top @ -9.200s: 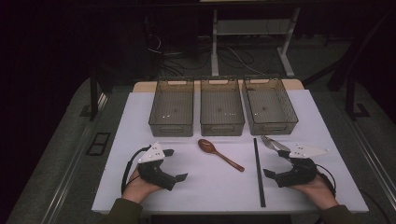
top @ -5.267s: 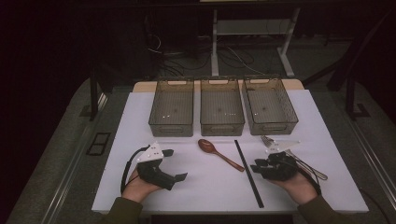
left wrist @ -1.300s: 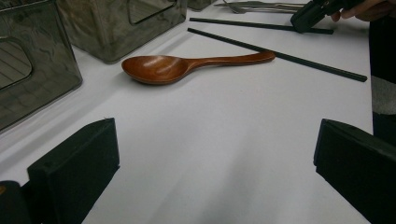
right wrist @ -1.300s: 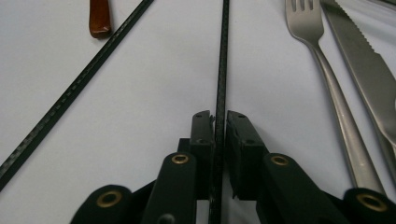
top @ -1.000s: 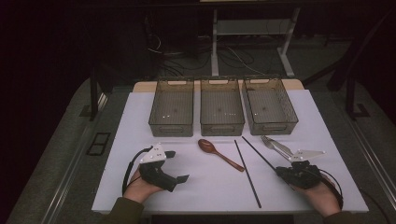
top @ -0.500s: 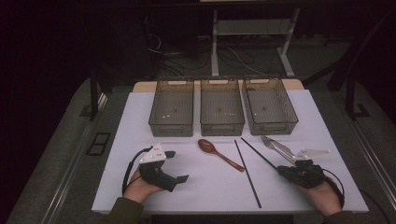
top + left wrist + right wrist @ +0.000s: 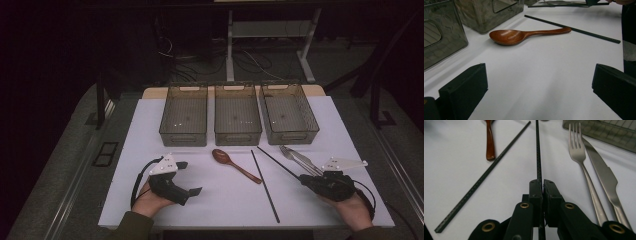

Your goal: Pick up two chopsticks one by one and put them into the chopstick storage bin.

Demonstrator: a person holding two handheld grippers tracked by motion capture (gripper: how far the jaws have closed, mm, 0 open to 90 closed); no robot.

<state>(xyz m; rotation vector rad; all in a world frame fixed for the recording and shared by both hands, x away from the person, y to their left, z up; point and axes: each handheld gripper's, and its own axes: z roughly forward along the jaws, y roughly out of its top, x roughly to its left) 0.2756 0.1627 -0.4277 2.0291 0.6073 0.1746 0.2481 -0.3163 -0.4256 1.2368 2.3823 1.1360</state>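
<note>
My right claw (image 7: 542, 185) is clamped tight on one black chopstick (image 7: 538, 150), near the worktop's (image 7: 150, 130) front right corner. The second chopstick (image 7: 265, 186) lies flat beside a wooden spoon (image 7: 524, 35). A fork (image 7: 584, 167) and knife (image 7: 604, 175) lie just right of it. My left claw (image 7: 187, 177) rests wide open, holding nothing, near the front left.

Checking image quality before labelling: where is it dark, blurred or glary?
High view: the floor around the white table is nearly black. Left gripper view: jaws soft, spoon sharp with a slight sheen. Right gripper view: fork and knife sharp, far edge soft.
</note>
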